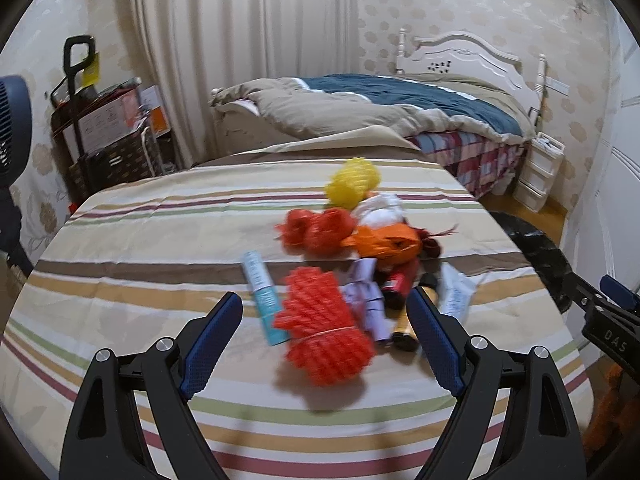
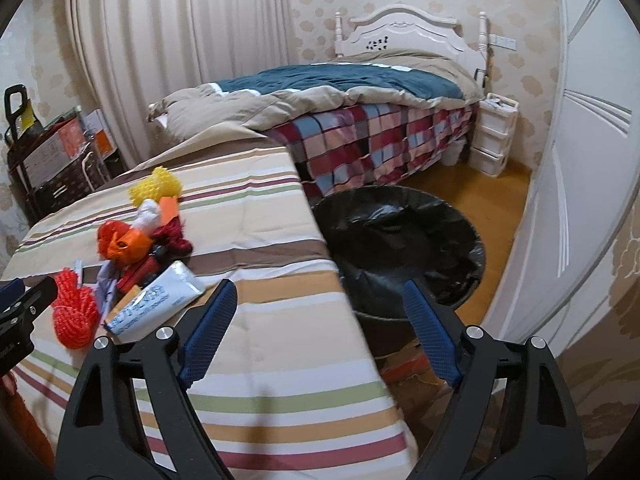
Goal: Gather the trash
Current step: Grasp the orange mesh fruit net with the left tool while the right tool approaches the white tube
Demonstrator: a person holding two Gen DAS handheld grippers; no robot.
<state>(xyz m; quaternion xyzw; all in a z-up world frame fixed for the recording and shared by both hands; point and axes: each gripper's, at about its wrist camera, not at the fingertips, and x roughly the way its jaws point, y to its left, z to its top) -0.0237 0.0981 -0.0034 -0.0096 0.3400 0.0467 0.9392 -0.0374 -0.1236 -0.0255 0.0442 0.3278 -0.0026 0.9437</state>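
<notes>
Spread blue-padded jaws of the left gripper point(image 1: 326, 322) frame a red mesh bundle point(image 1: 324, 330) on the striped table point(image 1: 120, 240); the right gripper point(image 2: 320, 326), also empty-spread, hangs near the black-lined bin point(image 2: 400, 248), and a loose pinch could snag neighbouring wrappers.

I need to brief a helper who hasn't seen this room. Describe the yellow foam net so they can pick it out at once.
Start at the striped tablecloth on the table in front of the bed. A heap of trash lies on it; the yellow foam net sits at the heap's far end, nearest the bed. It is the only yellow piece; the other nets, like the red foam net at the near end, are red or orange.
</notes>
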